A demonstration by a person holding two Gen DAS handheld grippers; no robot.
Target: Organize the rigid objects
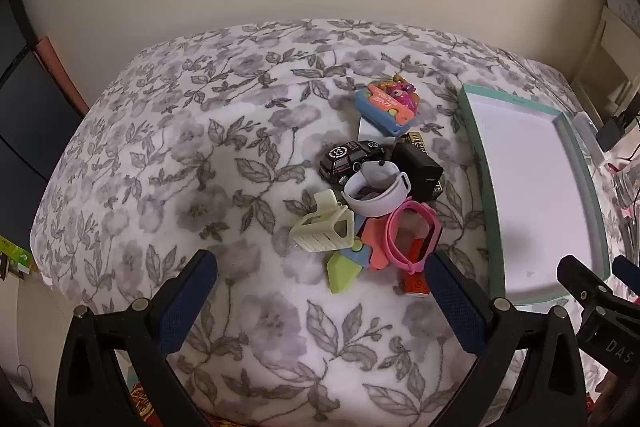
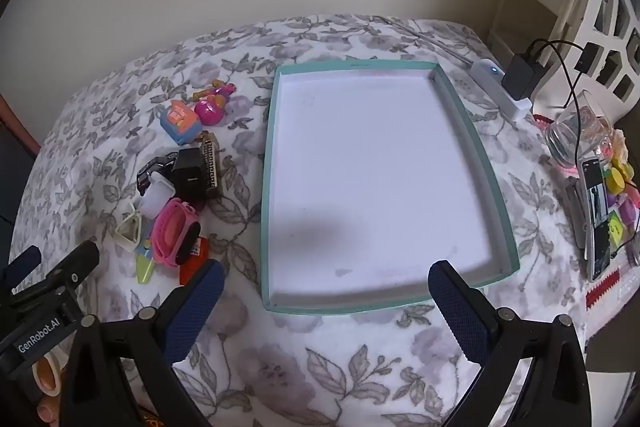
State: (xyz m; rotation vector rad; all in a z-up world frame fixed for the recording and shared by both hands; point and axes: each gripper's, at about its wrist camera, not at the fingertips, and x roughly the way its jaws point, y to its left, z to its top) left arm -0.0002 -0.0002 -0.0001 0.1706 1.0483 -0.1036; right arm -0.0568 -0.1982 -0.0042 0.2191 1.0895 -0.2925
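A pile of small items lies on the floral cloth: a cream hair claw (image 1: 324, 227), a white band (image 1: 376, 193), a pink watch (image 1: 414, 231), a black toy car (image 1: 350, 159), a black box (image 1: 420, 167), a blue and orange toy (image 1: 386, 105) and an orange lighter (image 1: 416, 281). The pile also shows in the right wrist view, with the pink watch (image 2: 176, 231) nearest. A teal-rimmed white tray (image 2: 496, 187) lies to the right, nothing in it. My left gripper (image 1: 320, 267) is open, just short of the pile. My right gripper (image 2: 326, 277) is open over the tray's near edge.
A white power strip (image 2: 500, 87) with a black charger (image 2: 520, 75) lies behind the tray. A glass (image 2: 576, 135), a phone (image 2: 598, 219) and colourful small things sit at the right edge. A wall stands behind the table.
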